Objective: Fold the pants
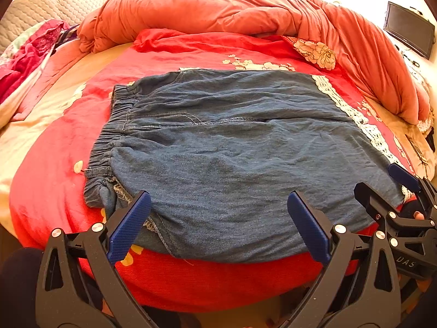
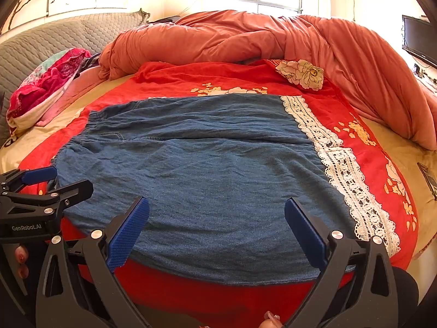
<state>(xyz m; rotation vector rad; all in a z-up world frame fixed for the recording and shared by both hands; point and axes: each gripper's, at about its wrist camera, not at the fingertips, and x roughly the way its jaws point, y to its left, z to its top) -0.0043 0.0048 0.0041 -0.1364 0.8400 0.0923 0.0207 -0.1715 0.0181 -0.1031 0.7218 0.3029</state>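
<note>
— Looking past the left gripper (image 1: 218, 224), what lies ahead of its jaws?

— Denim pants (image 1: 232, 147), spread flat on a red floral bedspread (image 1: 191, 52). They seem already doubled over once, leg upon leg, with the elastic waistband (image 1: 109, 131) out beyond the left finger and the white lace hem (image 1: 355, 114) running off past the right one. The near edge sits just in front of the jaws, right at the bed's edge.

— And the jaws themselves?

— Spread wide on both tools, pinching nothing. The blue pads (image 1: 131, 227) of the left gripper straddle the near edge without touching the cloth, as far as I can judge.

— Where is the right gripper (image 2: 217, 232)?

— Beside the left one, nearer the lace end; its own view shows the same denim between its open fingers, with the hem to the right of its jaws.

— Why hold them like that?

— My guess: each is lined up on one near corner, waistband side and hem side, so the cloth can be lifted evenly for the next fold. Flat placement keeps the layers from sliding apart.

— Anything in the way?

— Little. An orange quilt (image 1: 245, 8) is heaped well beyond the pants, and a floral pillow (image 2: 300, 73) rests far past the hem.
</note>
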